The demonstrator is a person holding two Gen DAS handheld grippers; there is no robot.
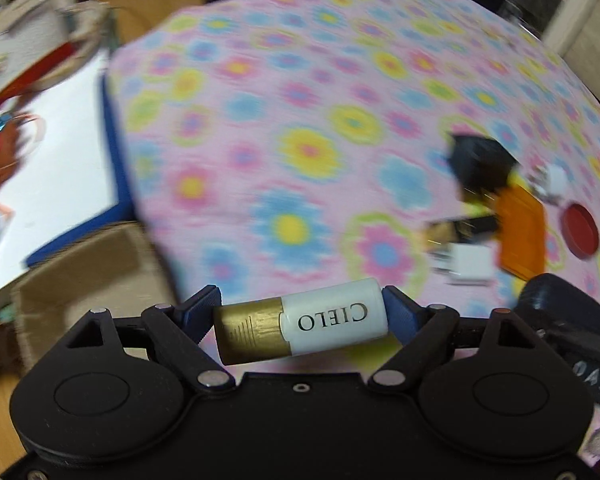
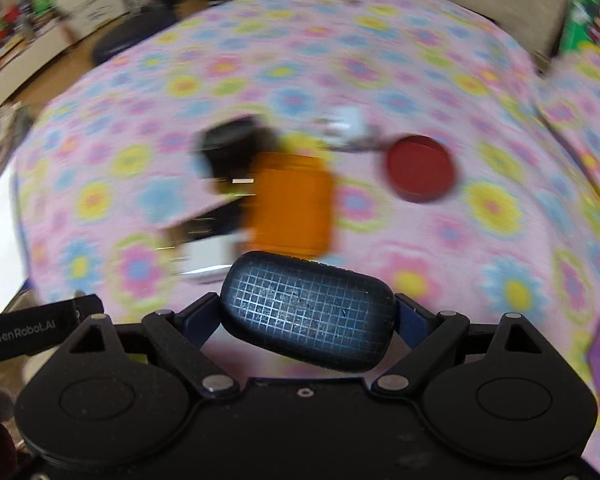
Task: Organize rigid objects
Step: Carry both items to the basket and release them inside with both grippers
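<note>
Gripping one white-and-gold CIELO cylinder (image 1: 300, 330) endwise, the left tool (image 1: 302, 316) hangs above the flowered tabletop (image 1: 300, 100); only its view shows one cardboard box (image 1: 88, 280) off the left edge. Only the right view shows the right tool (image 2: 306, 312) clamping one dark gridded case (image 2: 306, 310). Both show one orange block (image 2: 292, 204) and one red disc (image 2: 420, 168).

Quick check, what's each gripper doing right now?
Left gripper: closed on the white and gold tube.
Right gripper: closed on the dark oval case.
</note>
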